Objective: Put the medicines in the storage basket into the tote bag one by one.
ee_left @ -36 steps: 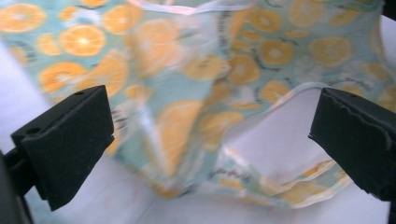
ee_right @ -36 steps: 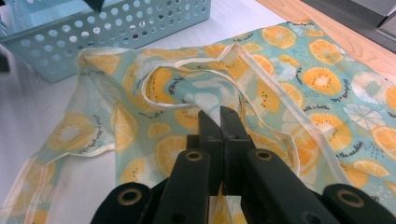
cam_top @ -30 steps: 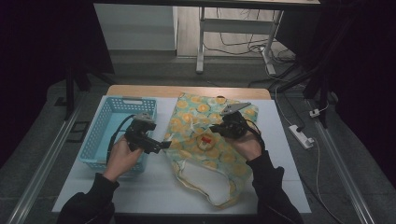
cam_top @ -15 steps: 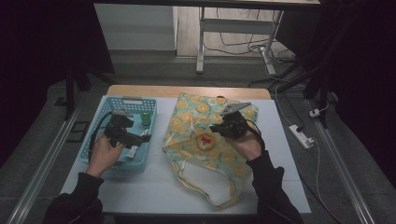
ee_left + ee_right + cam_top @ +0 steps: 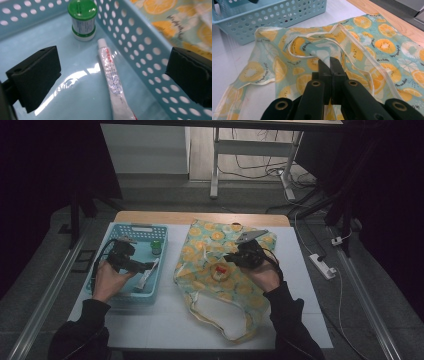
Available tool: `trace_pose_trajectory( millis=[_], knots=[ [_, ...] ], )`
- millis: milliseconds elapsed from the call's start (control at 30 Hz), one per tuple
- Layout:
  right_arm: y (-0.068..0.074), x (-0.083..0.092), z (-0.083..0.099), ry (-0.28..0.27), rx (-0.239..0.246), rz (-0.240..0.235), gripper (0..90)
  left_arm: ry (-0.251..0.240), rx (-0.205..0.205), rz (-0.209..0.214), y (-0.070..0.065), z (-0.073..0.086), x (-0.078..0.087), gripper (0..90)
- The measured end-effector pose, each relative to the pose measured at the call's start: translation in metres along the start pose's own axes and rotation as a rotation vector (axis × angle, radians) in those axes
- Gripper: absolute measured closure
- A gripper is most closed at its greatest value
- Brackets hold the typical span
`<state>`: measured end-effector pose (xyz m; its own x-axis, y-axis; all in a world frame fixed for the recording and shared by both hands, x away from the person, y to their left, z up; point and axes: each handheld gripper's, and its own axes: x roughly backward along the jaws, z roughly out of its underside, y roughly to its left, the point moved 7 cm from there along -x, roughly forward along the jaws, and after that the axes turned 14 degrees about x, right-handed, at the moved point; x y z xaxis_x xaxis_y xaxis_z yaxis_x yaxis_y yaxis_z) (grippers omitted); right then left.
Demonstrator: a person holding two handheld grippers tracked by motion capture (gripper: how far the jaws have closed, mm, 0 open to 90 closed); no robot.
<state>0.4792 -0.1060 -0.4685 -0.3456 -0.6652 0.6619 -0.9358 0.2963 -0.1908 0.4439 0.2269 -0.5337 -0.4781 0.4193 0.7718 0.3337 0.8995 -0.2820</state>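
A light blue perforated basket (image 5: 135, 227) stands at the table's left. In it lie a white tube (image 5: 111, 80) and an upright little bottle with a green cap (image 5: 82, 18). My left gripper (image 5: 112, 72) hangs low inside the basket (image 5: 140, 50), open, one pad on each side of the tube without touching it. To the right lies a cloth bag with an orange-slice print (image 5: 220, 290). My right gripper (image 5: 330, 62) is shut on a fold of the bag (image 5: 367, 50) near its mouth. From above, the left gripper (image 5: 150, 266) points right over the tube (image 5: 148, 276).
A small red and white thing (image 5: 220, 271) shows at the middle of the bag. The bag's handles trail toward the table's front edge (image 5: 220, 345). A power strip (image 5: 322, 265) lies off the right side. White tabletop (image 5: 227, 62) separates the basket (image 5: 274, 15) from the bag.
My left hand has moved left from beside the bag into the basket and sunk toward its floor. The right hand and the bag have stayed where they were.
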Motion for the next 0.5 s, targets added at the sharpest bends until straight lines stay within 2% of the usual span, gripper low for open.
trace_pose_trajectory(
  millis=[100, 300, 400, 500],
  knots=[
    [0.0, 0.001, 0.0, 0.001, -0.002, 0.0, 88.9, 0.033, -0.003, 0.018, 0.003, 0.001, -0.008, 0.0],
    [0.001, 0.002, -0.002, -0.006, 0.005, 0.001, 89.0, 0.125, -0.02, 0.005, 0.004, 0.008, -0.022, 0.0],
    [0.001, 0.002, -0.002, -0.002, 0.005, -0.001, 88.9, 0.181, -0.038, -0.018, 0.005, 0.013, -0.028, 0.0],
    [0.001, 0.001, -0.002, -0.003, 0.006, -0.001, 88.9, 0.214, -0.05, -0.046, 0.005, 0.016, -0.033, 0.0]
  ],
)
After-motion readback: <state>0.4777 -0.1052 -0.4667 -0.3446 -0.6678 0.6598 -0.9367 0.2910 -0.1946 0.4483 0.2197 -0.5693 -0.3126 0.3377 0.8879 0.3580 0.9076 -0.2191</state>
